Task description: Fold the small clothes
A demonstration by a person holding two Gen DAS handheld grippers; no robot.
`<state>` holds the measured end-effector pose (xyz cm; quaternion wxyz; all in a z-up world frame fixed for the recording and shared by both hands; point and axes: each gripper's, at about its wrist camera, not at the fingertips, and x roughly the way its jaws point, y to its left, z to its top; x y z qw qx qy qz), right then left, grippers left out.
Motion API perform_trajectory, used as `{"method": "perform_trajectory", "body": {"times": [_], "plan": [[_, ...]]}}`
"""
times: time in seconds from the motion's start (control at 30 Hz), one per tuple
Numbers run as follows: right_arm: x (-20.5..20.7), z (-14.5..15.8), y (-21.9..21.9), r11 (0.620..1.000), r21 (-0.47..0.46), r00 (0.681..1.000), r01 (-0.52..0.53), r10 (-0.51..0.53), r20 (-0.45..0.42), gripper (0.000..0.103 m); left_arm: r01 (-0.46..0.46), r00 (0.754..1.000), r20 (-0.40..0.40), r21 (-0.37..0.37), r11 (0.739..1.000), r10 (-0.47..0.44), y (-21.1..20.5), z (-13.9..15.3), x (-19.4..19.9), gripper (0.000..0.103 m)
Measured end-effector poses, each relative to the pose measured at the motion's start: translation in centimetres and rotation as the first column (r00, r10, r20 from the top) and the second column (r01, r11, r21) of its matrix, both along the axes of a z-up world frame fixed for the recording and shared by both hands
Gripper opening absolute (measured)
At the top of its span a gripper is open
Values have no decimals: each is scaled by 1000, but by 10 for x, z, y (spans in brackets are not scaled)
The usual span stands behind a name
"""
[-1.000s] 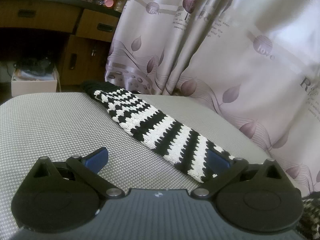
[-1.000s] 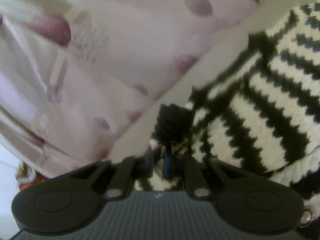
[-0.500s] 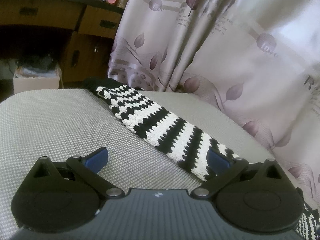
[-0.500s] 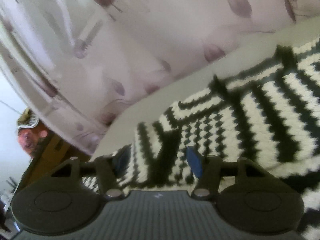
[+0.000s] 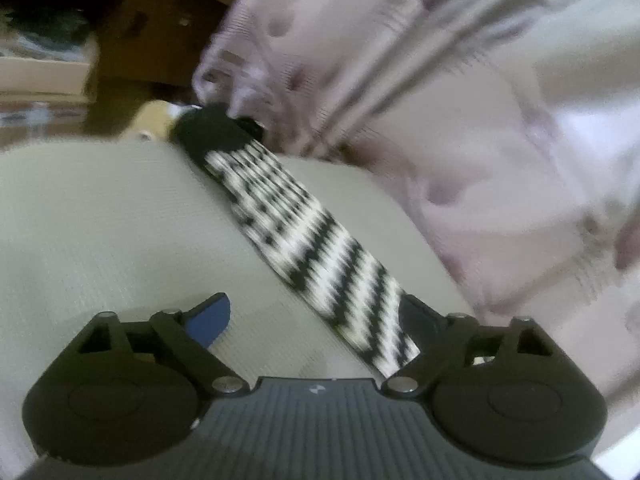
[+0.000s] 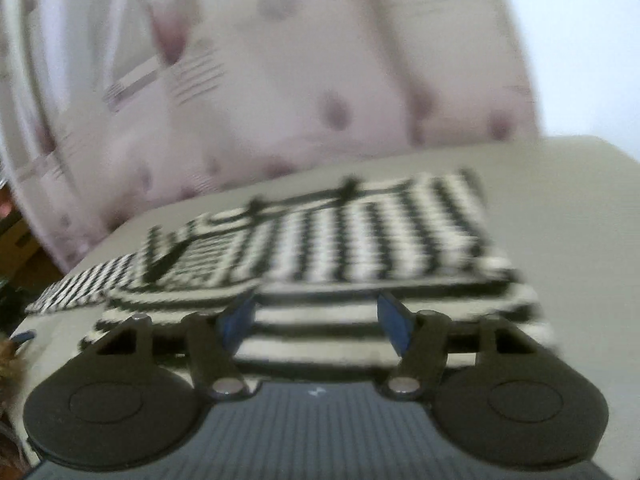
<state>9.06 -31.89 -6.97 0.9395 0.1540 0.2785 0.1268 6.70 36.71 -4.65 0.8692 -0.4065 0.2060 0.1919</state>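
- Striped sweater (image 6: 360,240), black and white and knitted, lay flat on the grey cushion (image 6: 560,184), in the middle of the right wrist picture.
- One side of it looked folded over already, because a top layer sat on a bottom layer and the edges made a step near the lower middle of that picture.
- A long striped sleeve (image 5: 312,240) was not folded in. It ran straight from the lower right of the left wrist picture up to the upper middle, and its black cuff (image 5: 212,128) reached the far edge of the cushion.
- That same sleeve poked out at the left side of the right wrist picture.
- The left gripper (image 5: 316,320) had its jaws wide apart but closing. The near end of the sleeve lay between them, close to the right-hand finger. I could not see the pads pressing on it.
- The right gripper (image 6: 316,322) had its jaws apart and opening. The near edge of the sweater lay under and between them, and nothing was pinched.
- Both pictures were blurry, so small things were hard to tell.
- The pink curtain (image 6: 280,80) with leaf shapes hung behind the cushion.
- I think the job was about halfway. The sleeve had to be laid over the body, and then the sweater likely needed one more fold to make it small.
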Motion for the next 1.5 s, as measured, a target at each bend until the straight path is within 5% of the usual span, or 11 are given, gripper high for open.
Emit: {"method": "perform_trajectory", "body": {"times": [0.2, 0.37, 0.47, 0.53, 0.67, 0.9, 1.17, 1.5], "plan": [[-13, -12, -45, 986, 69, 989, 149, -149, -11, 67, -29, 999, -39, -6, 1000, 29, 52, 2, 26, 87], [-12, -16, -45, 978, 113, 985, 174, -173, -18, 67, -49, 997, -55, 67, 997, 52, 64, 2, 58, 82], [-11, -16, -43, 979, 104, 985, 173, -173, -10, 68, -29, 993, -111, 46, 998, 34, 72, -7, 76, 9], [-13, -16, -45, 978, 111, 984, 178, -178, -8, 68, -39, 996, -80, 4, 999, 39, 79, -15, 75, 9], [-17, -16, -53, 971, 129, 980, 200, -201, -7, 68, -38, 997, -61, 74, 997, 43, 65, 6, 80, 6], [-21, -18, -69, 957, 181, 973, 228, -230, -8, 68, 106, 987, 92, 228, 968, -129, -26, 83, 98, 6], [-26, -18, -76, 960, 200, 979, 195, -202, 15, 68, 354, 901, 132, 323, 877, -412, -189, 135, 147, 6], [-31, -24, -98, 951, 254, 981, 176, -190, 29, 68, 632, 729, 41, 345, 694, -684, -398, 96, 198, 6]]}}
